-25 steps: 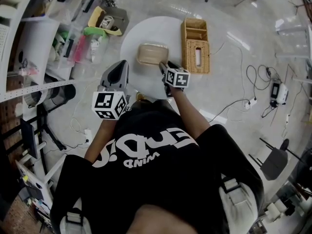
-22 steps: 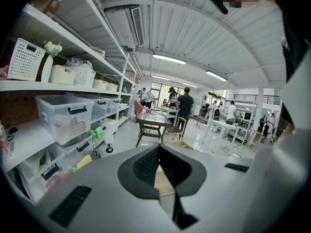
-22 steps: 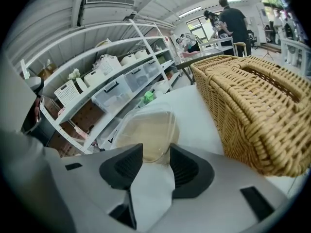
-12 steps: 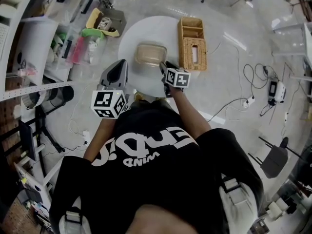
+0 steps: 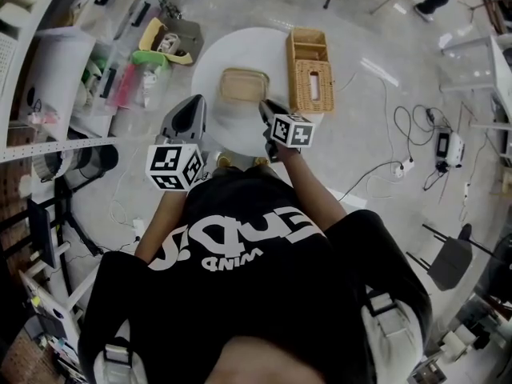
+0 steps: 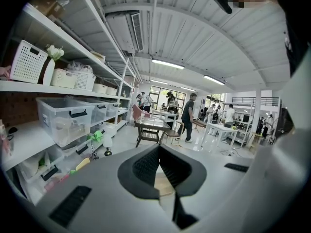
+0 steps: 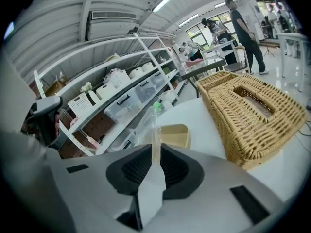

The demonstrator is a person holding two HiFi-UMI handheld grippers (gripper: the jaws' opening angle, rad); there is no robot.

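Jaws of the right gripper (image 7: 155, 148) are pinching the near edge of a thin clear plastic lid (image 7: 148, 123), closing almost fully with only that sheet between them. The lid is standing tilted up on edge, rising at the left of a shallow beige rectangular container (image 7: 176, 136) just beyond the gripper; whether the lid's far edge is touching the container I cannot tell. The container is sitting near the middle of a round white table (image 5: 216, 70), and a rectangular woven wicker basket (image 7: 252, 113) with a slot in its top is standing just beside it on the right, apart from it. The left gripper (image 6: 158, 148) is hovering by the table's near left edge, well apart from the lid, its jaws pressing together tip to tip and gripping nothing. It is pointing out into the room, where white shelving (image 6: 34, 86) carrying clear storage bins (image 6: 63, 118) is running along the left wall and several people (image 6: 187, 120) are standing around tables far off. In the head view the person's arms are reaching forward from a black printed shirt (image 5: 240, 246).
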